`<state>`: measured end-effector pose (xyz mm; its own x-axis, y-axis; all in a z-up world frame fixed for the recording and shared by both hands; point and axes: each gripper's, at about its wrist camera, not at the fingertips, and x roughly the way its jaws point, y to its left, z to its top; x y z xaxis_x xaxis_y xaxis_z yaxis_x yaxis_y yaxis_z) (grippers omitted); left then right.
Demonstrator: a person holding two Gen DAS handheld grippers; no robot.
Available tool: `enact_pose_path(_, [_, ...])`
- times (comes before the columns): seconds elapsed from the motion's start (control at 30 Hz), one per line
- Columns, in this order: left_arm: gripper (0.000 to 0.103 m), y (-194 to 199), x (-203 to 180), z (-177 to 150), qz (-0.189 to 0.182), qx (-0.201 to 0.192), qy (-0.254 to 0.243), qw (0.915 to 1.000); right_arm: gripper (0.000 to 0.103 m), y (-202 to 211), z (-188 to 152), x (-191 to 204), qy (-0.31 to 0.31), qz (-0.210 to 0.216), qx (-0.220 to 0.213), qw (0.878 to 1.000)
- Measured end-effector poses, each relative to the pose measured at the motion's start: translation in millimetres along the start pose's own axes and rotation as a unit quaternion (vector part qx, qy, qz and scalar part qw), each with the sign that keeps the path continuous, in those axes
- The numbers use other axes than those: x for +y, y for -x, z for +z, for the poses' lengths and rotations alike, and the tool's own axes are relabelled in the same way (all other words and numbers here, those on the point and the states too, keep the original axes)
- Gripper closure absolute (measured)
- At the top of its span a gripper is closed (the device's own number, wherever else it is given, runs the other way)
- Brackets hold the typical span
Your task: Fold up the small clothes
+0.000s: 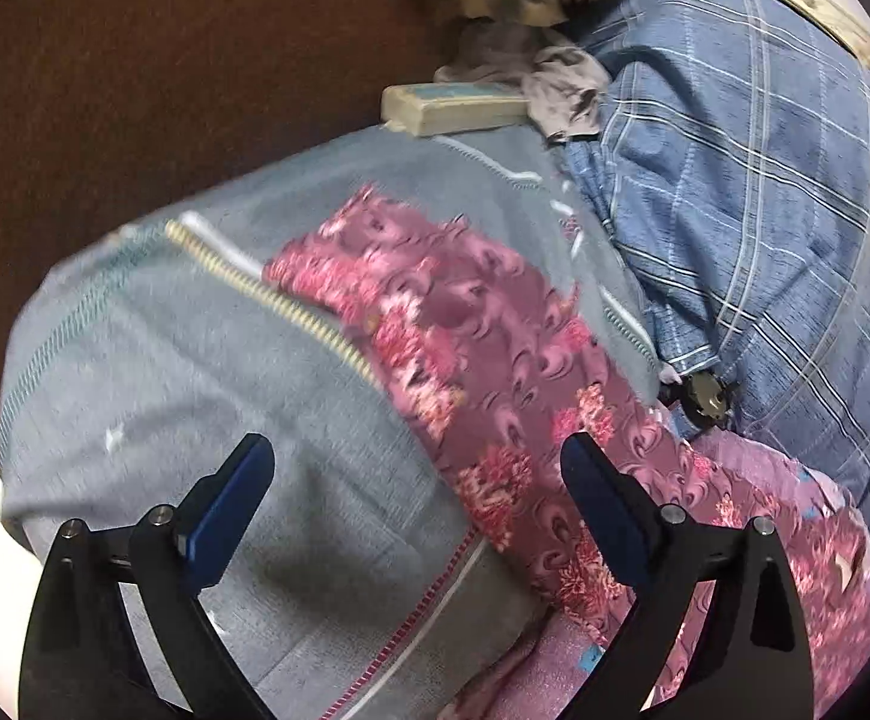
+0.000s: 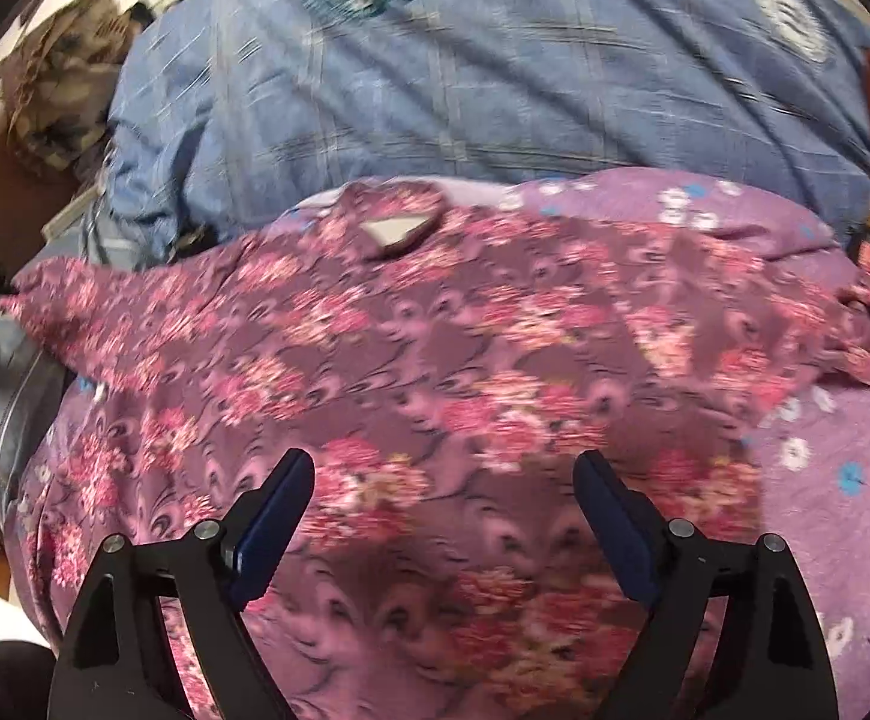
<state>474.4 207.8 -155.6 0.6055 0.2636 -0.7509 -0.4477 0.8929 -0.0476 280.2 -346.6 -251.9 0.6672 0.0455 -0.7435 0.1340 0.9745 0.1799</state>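
Maroon floral garment [image 2: 435, 336] lies spread on the bed [image 2: 825, 420], reaching over its left edge, and both my left gripper [image 1: 417, 480] and right gripper [image 2: 444, 492] hold fingers apart above it, so I may pinch the sheet too.

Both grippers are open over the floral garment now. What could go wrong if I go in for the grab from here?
1. The floral garment lies on a purple flowered sheet; the right gripper may pinch both layers.
2. The garment's sleeve drapes over a grey pillow, so the left gripper may snag that cover.
3. Both views are blurred, so edges are hard to judge.
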Motion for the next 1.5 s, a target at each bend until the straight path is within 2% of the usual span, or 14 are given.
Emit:
enact_pose_path(0.07, [0.006,-0.5,6.1,13.3,0.001,0.0,0.016,0.9999,0.014,2.5,-1.9,-9.6,-0.023,0.004,0.001,1.0])
enact_pose_path(0.2, [0.006,-37.4,33.3,30.8,-0.019,0.073,0.104,0.9917,0.014,4.8,-1.7,-5.9,-0.016,0.003,-0.01,1.0])
enact_pose_path(0.27, [0.01,-40.2,38.1,35.0,-0.027,0.047,0.128,0.9902,0.014,2.1,-1.3,3.9,0.006,-0.008,-0.017,1.0])
enact_pose_path(0.3, [0.017,-39.1,37.0,35.8,-0.038,0.034,0.13,0.9902,0.014,0.1,-1.6,7.0,0.013,-0.011,-0.017,1.0])
enact_pose_path(0.37, [0.061,-47.8,31.9,38.3,-0.07,0.045,0.13,0.988,0.025,-5.7,-0.9,11.8,0.02,-0.004,-0.008,1.0])
enact_pose_path(0.4, [0.067,-51.7,27.4,40.1,-0.061,0.048,0.125,0.9891,0.03,-8.4,-0.9,13.4,0.021,0.002,-0.002,1.0])
enact_pose_path(0.47, [0.097,-55.1,23.8,43.5,-0.072,0.043,0.117,0.9895,0.055,-14.4,-0.6,14.8,0.019,0.014,0.01,1.0])
enact_pose_path(0.53, [0.097,-57.0,21.6,45.0,-0.082,0.044,0.116,0.9889,0.063,-19.6,0.1,13.4,0.012,0.02,0.021,1.0])
enact_pose_path(0.7, [0.098,-22.6,-8.6,42.1,-0.102,0.0,0.053,0.9934,0.064,-19.4,3.2,4.6,-0.005,0.019,0.016,1.0])
enact_pose_path(0.87, [0.098,35.1,-69.0,31.1,-0.162,-0.022,-0.025,0.9862,0.061,-11.1,9.8,-14.6,-0.049,0.027,0.006,0.998])
enact_pose_path(1.03, [0.098,104.5,-166.8,-0.7,-0.227,-0.035,-0.128,0.9648,0.061,-3.8,15.9,-41.3,-0.101,0.025,-0.003,0.995])
enact_pose_path(1.17, [0.098,150.7,-245.9,-40.5,-0.279,-0.027,-0.196,0.9398,0.061,-1.0,17.4,-65.0,-0.143,0.025,-0.006,0.989])
enact_pose_path(1.43, [0.097,206.8,-383.4,-149.6,-0.375,0.058,-0.291,0.8781,0.061,-0.2,17.8,-117.3,-0.225,0.015,-0.016,0.974])
enact_pose_path(1.5, [0.09,210.8,-403.5,-176.4,-0.387,0.092,-0.32,0.8599,0.06,0.3,17.9,-126.3,-0.237,0.016,-0.015,0.971])
